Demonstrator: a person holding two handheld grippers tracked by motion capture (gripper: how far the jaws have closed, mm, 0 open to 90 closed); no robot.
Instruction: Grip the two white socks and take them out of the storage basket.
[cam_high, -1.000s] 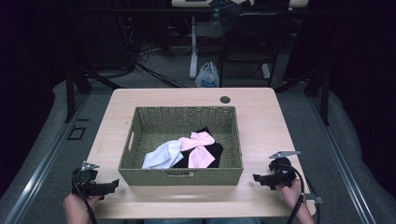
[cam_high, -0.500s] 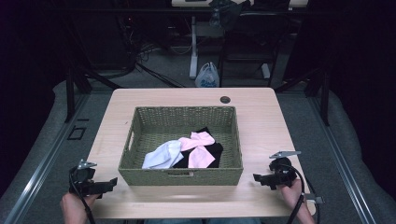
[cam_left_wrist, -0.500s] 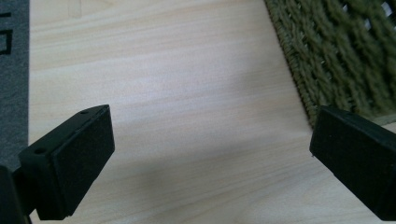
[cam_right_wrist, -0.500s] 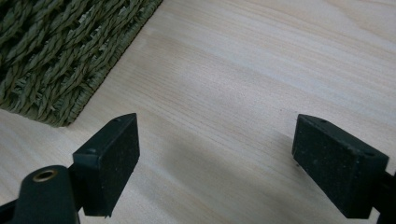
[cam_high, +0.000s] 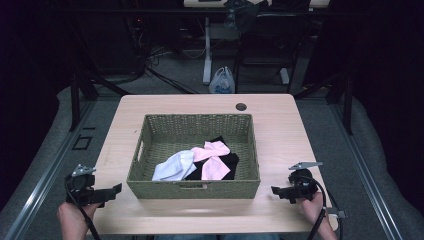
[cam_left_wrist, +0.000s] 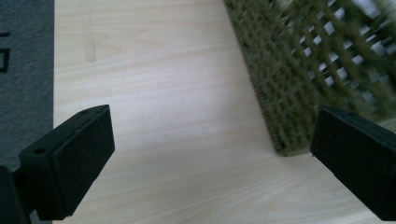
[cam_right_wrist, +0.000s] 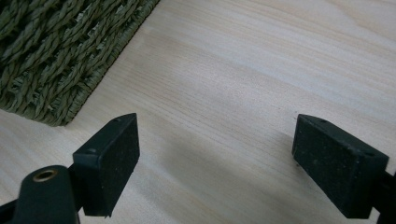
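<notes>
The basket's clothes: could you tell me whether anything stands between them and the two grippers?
Yes: the basket's woven walls. The left gripper and right gripper, both open, sit low outside its near corners, while the clothes lie inside. From above the way looks free.

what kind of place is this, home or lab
Most likely a lab or workshop, not a home: a bare wooden table with a basket of clothes, tangled cables and metal stands on the floor behind.

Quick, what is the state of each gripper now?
Left gripper: open, holding nothing, beside the green woven basket.
Right gripper: open, holding nothing.
</notes>
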